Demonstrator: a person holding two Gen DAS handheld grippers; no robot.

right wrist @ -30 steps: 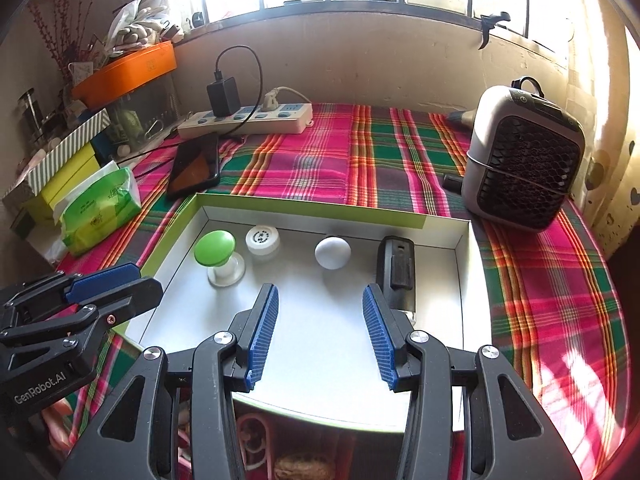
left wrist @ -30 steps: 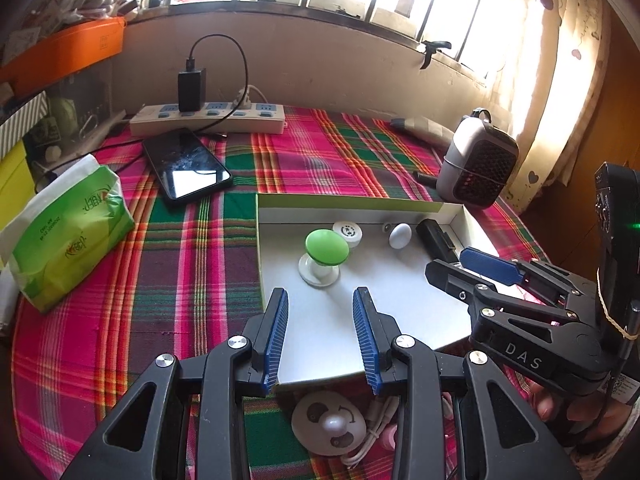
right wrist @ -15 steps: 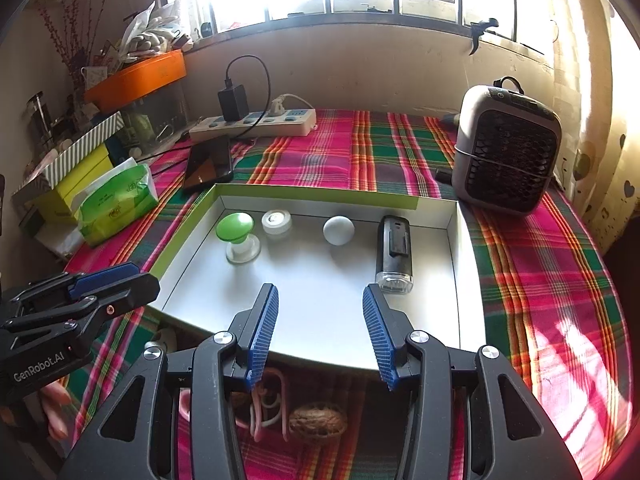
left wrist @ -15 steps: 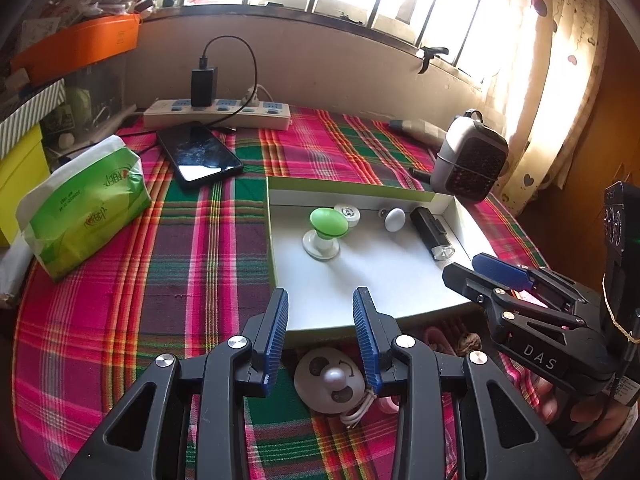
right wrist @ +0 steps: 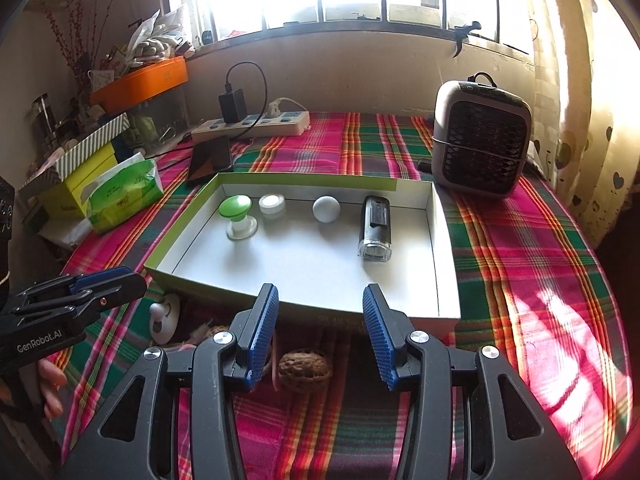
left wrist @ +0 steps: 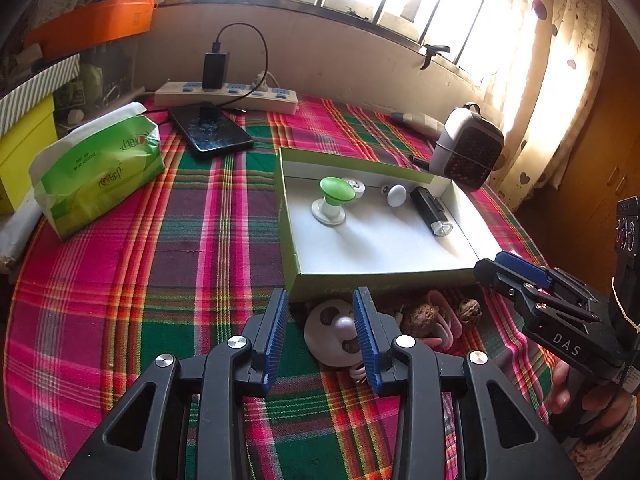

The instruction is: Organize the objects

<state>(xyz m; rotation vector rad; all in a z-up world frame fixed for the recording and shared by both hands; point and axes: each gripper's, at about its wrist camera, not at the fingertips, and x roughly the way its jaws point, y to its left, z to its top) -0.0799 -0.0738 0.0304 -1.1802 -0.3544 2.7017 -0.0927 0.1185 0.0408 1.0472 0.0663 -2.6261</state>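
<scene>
Four small things already lay along the far side of the box [right wrist: 436,240]. A walnut [right wrist: 305,369] and panda gadget [left wrist: 334,332] waited by its near edge; both grippers [left wrist: 320,334] [right wrist: 316,334] gaped, empty.

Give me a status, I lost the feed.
Both claws open, empty: left claw, right claw. Walnut and panda gadget lie outside box. Nothing in the way.
</scene>
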